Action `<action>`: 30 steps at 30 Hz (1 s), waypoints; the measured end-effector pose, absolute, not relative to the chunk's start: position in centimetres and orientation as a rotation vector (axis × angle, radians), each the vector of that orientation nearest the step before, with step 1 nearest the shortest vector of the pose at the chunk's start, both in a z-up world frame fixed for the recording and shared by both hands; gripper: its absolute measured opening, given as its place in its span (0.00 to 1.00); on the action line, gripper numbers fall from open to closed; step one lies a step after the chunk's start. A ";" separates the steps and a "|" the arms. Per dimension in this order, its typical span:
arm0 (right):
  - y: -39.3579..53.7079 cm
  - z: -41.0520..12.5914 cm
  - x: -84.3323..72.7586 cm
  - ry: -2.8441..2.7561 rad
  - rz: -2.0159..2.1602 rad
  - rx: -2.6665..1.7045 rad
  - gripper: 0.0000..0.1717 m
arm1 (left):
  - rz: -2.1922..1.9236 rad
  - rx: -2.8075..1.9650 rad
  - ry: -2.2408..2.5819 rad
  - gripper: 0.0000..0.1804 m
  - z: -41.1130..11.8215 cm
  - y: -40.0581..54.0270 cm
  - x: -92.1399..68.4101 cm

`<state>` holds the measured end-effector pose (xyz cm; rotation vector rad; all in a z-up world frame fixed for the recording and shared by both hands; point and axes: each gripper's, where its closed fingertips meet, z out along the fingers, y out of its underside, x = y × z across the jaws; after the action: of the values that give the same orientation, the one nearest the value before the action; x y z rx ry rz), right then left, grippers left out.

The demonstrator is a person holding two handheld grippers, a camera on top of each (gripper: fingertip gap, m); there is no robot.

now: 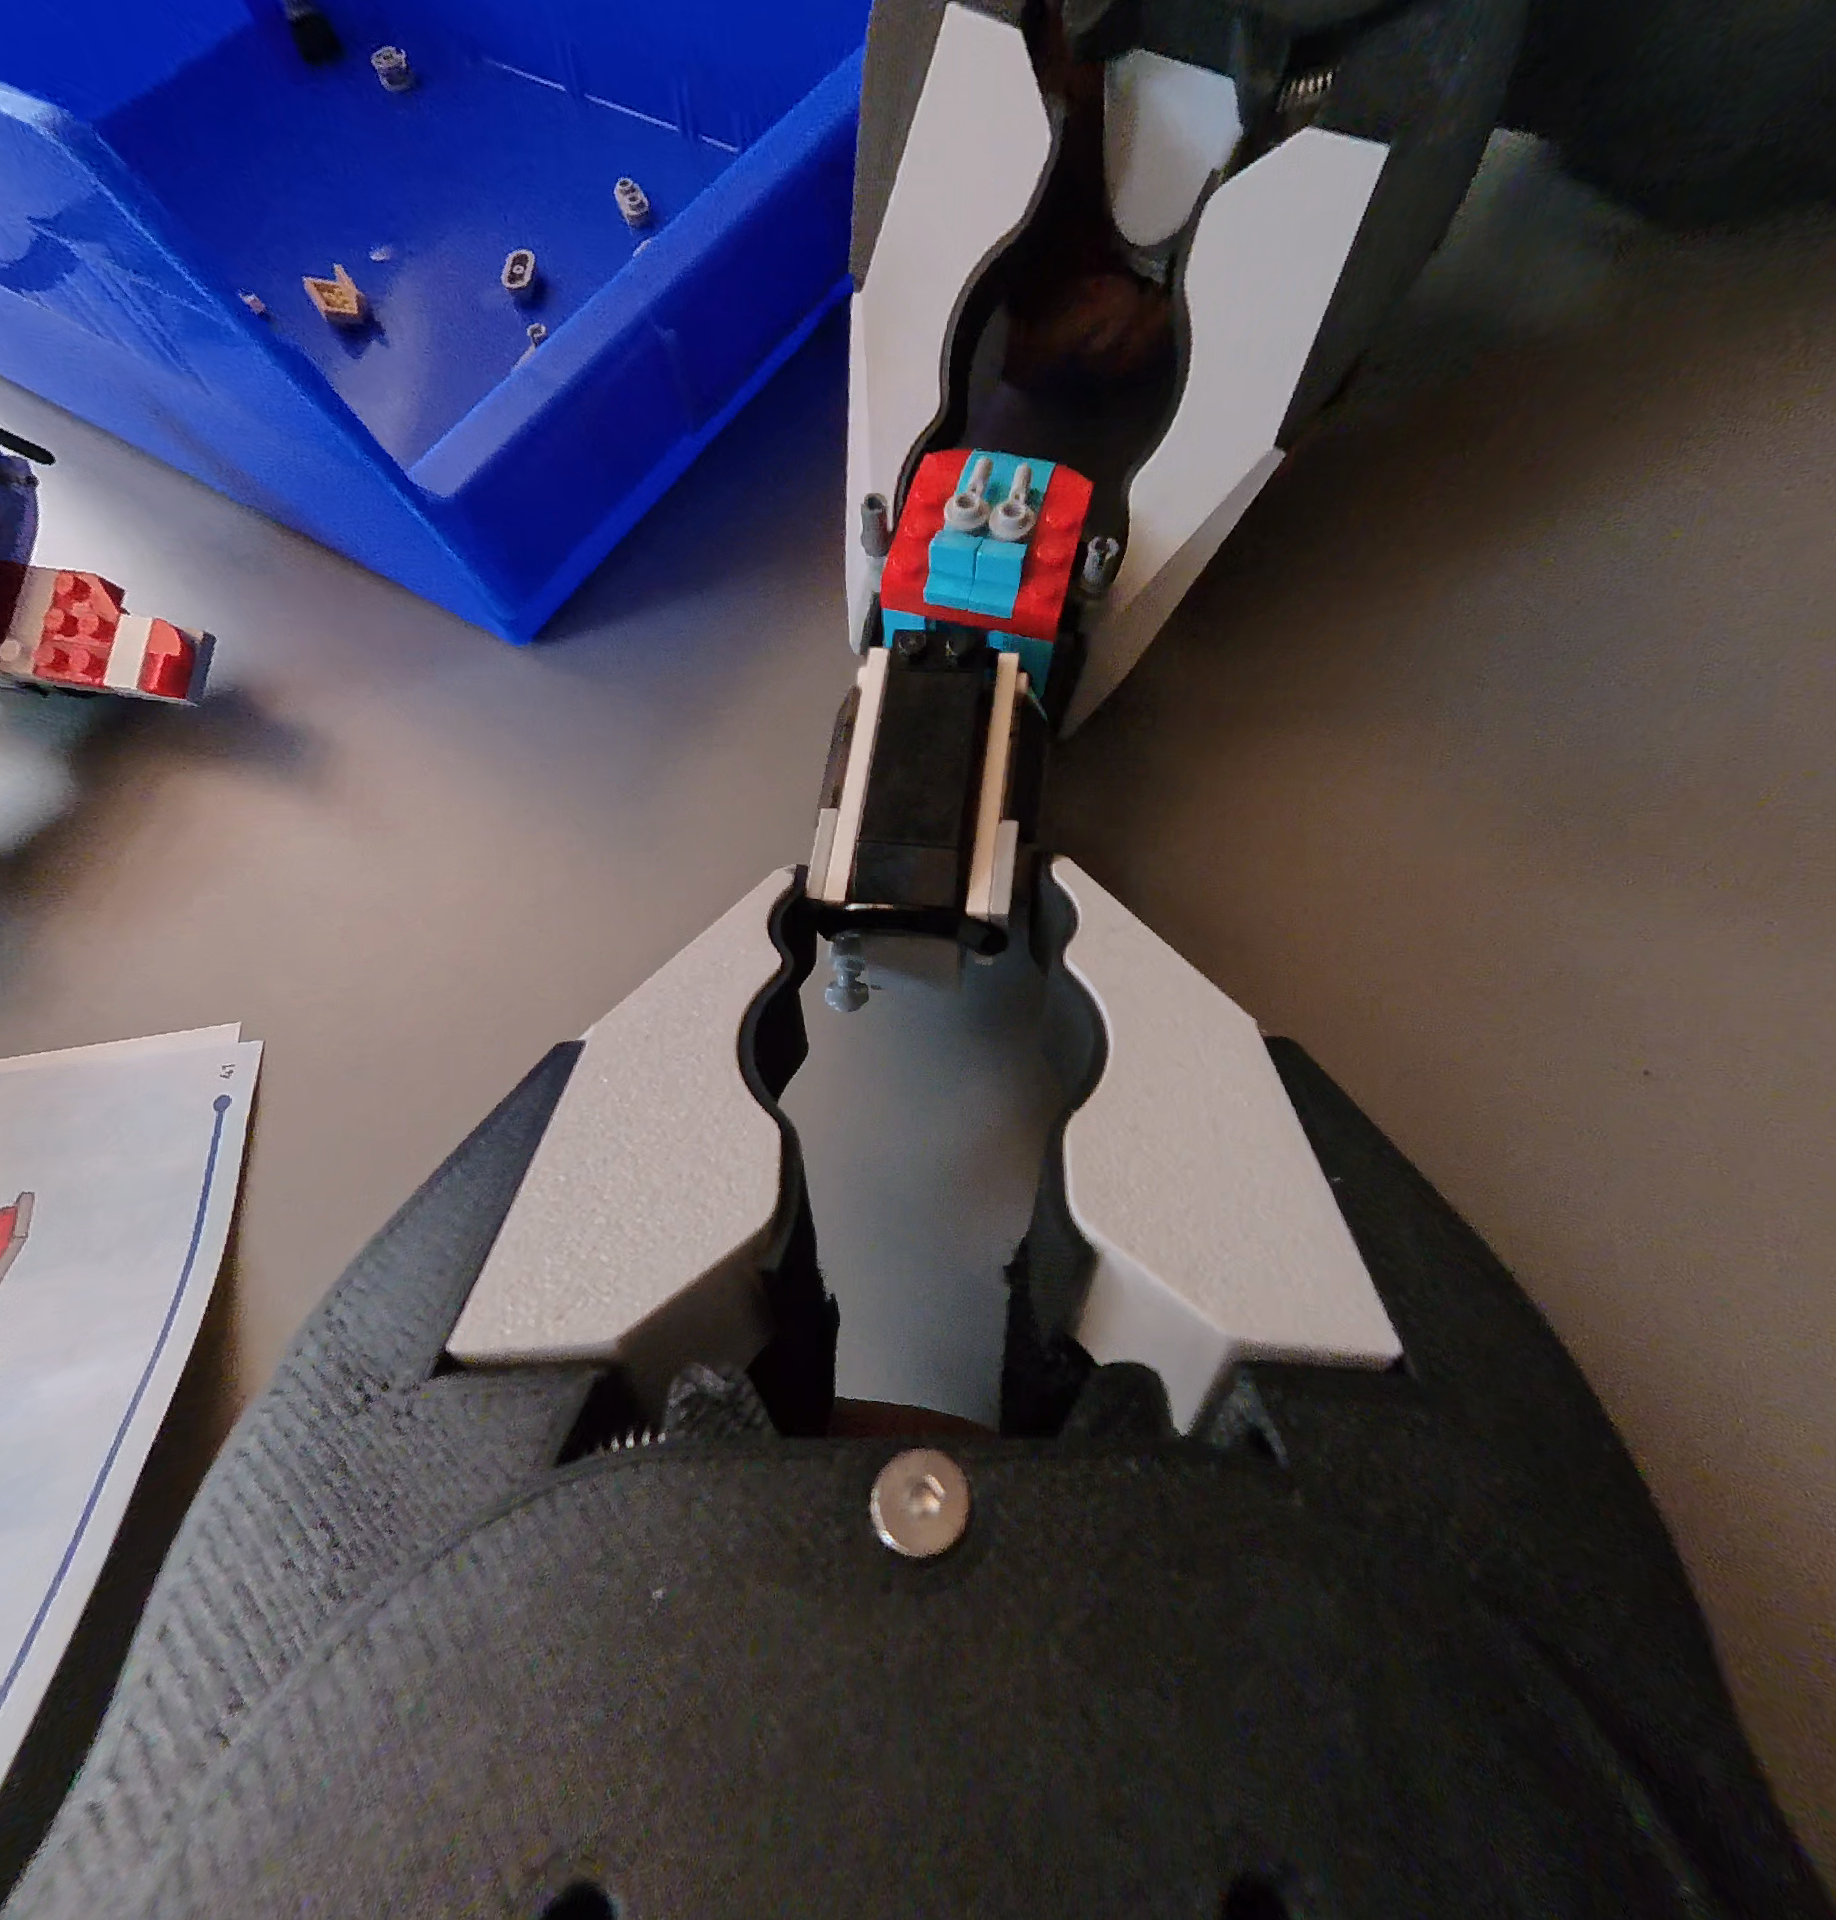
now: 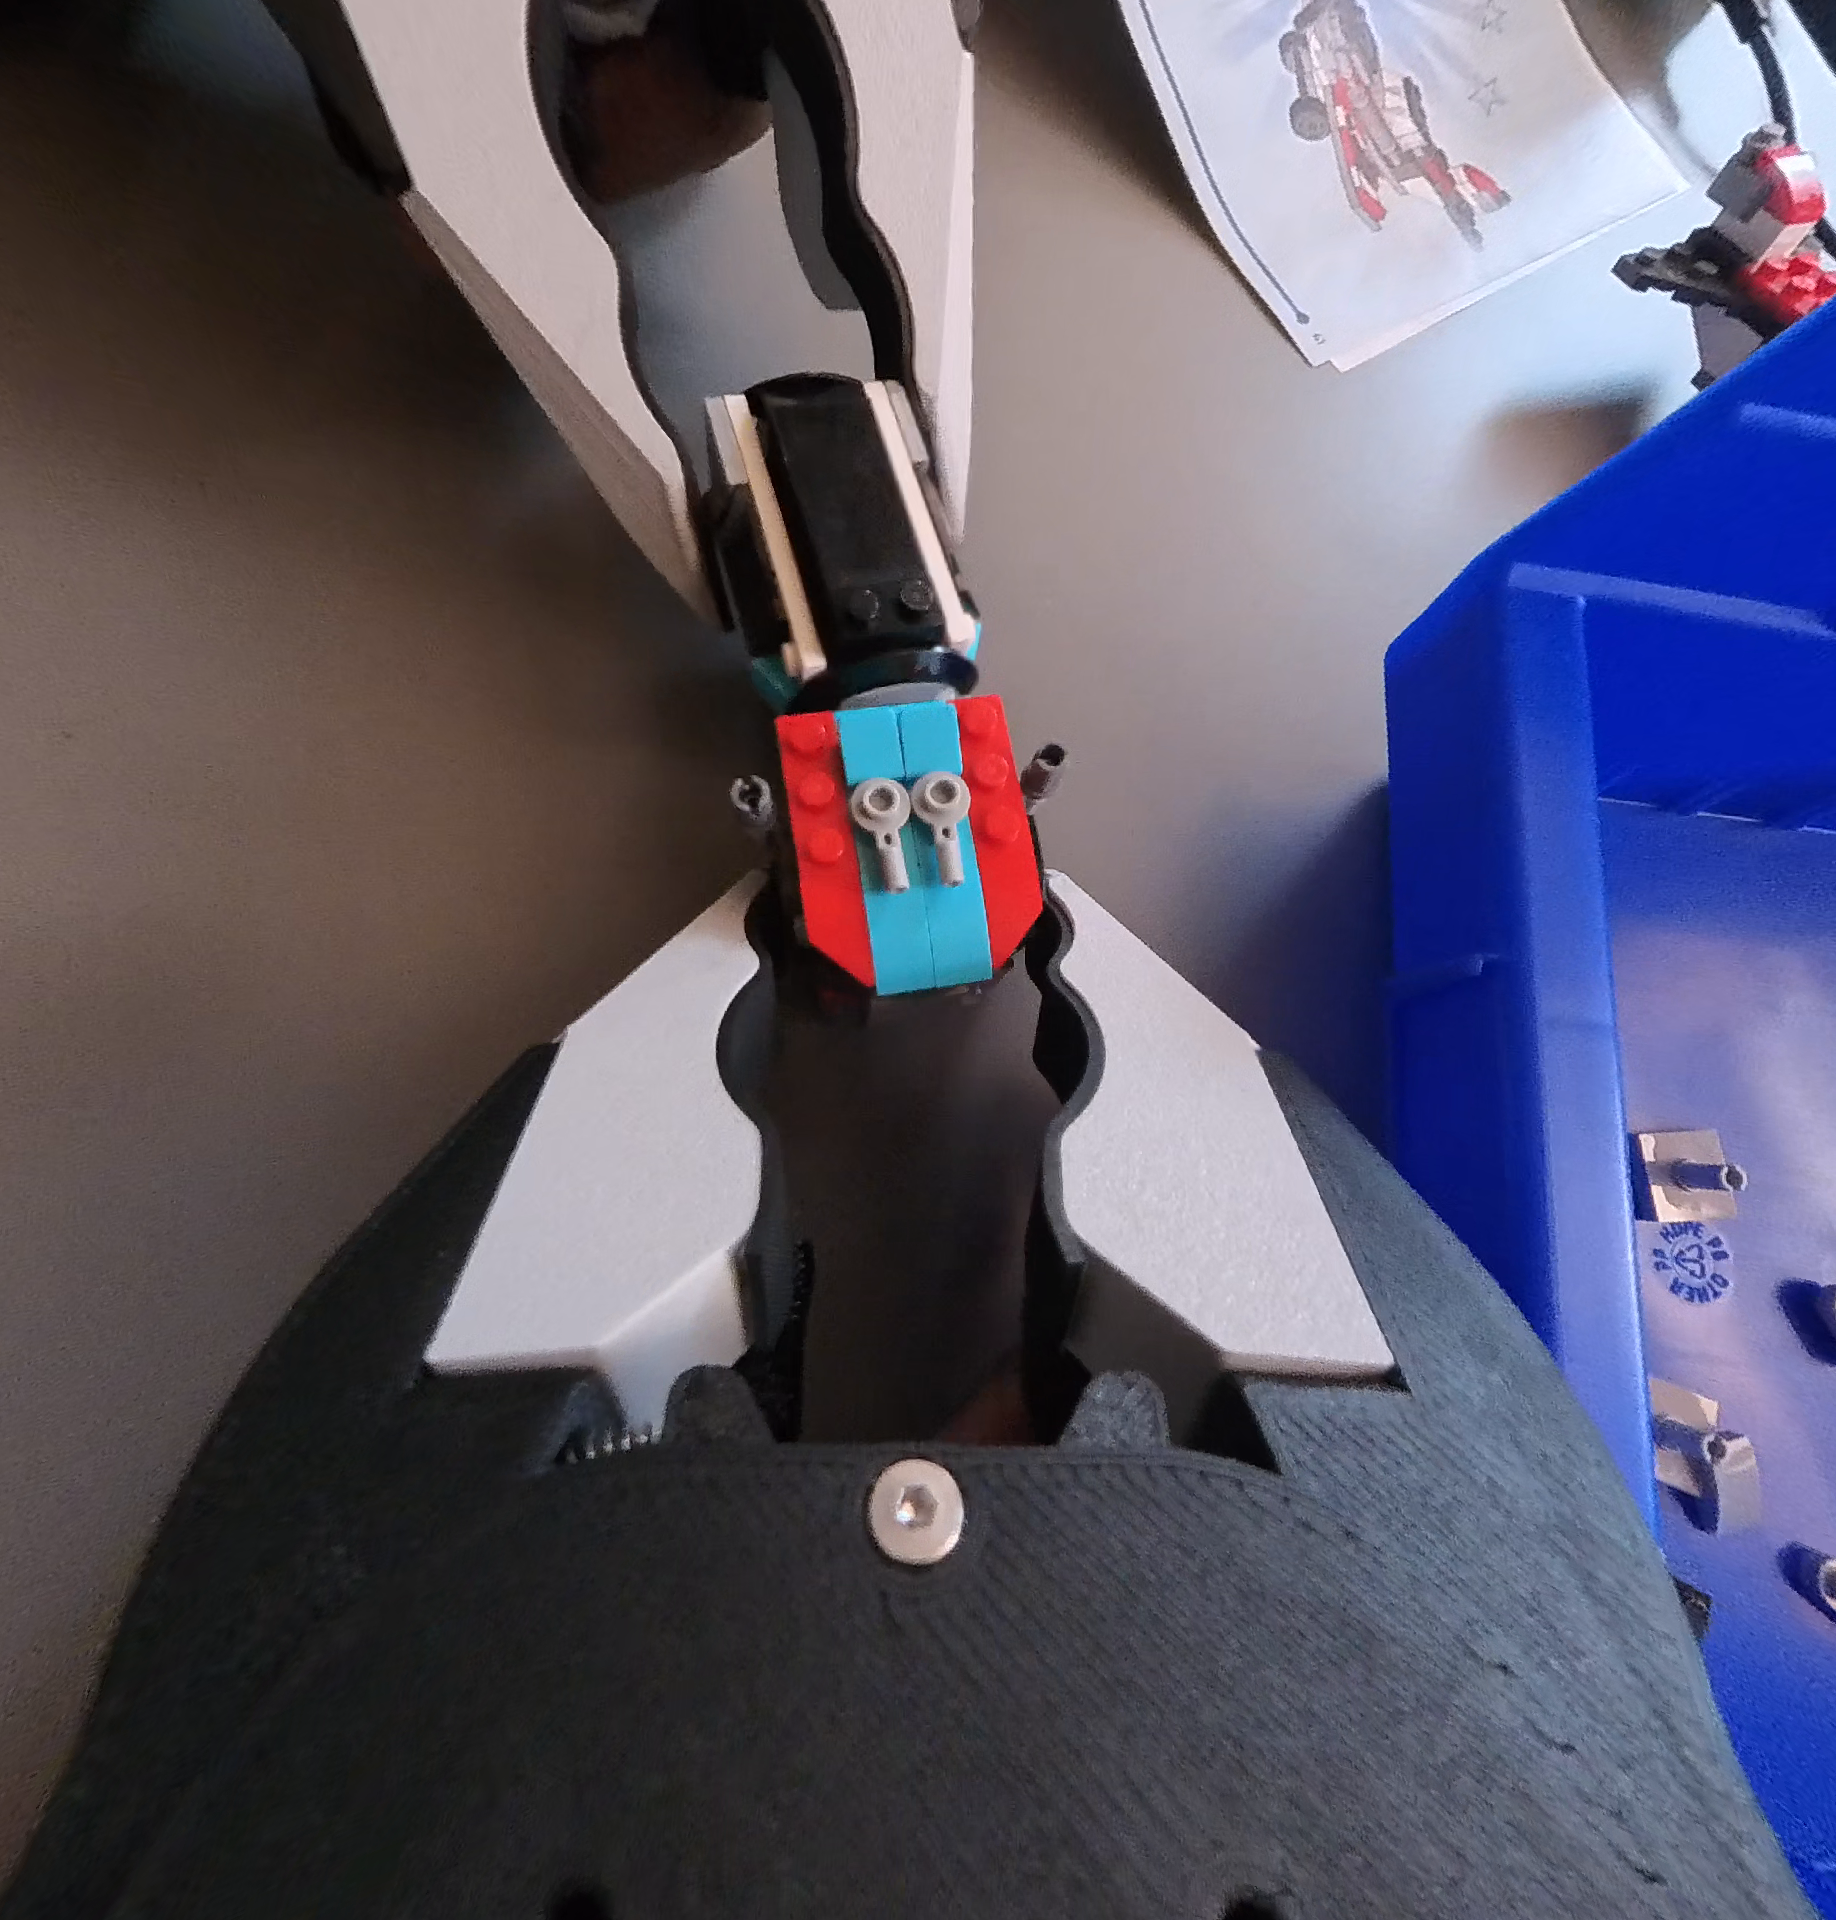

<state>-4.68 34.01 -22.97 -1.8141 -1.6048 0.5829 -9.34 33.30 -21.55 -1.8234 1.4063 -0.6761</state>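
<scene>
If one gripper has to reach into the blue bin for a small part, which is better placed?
Probably the right gripper: in its view the blue bin sits close beside it. But it and the left gripper each clamp an end of the brick model.

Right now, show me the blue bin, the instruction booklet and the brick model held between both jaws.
blue bin (image 1: 581,499), left wrist view, near wall.
instruction booklet (image 2: 1413,135), right wrist view, printed page.
brick model (image 2: 898,904), right wrist view, turquoise stripe.

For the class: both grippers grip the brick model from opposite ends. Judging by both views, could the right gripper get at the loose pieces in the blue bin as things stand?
Probably not yet. The right gripper is shut on the brick model, so its jaws are occupied. The blue bin stands close beside it, open-topped, with nothing between.
</scene>
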 end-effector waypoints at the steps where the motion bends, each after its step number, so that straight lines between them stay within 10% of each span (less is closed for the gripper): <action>1: 34.0 -22.9 -4.7 -1.607 0.594 -1.809 0.27 | -0.676 -1.821 1.411 0.24 -21.5 33.2 -9.3; 30: 33.3 -16.1 -5.0 -1.299 1.249 -1.698 0.26 | -1.133 -1.780 1.093 0.24 -16.8 32.1 -7.3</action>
<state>-5.02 33.34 -16.10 -1.6982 -1.2987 1.2490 -7.34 32.14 -16.85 -1.7801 1.0931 -1.1328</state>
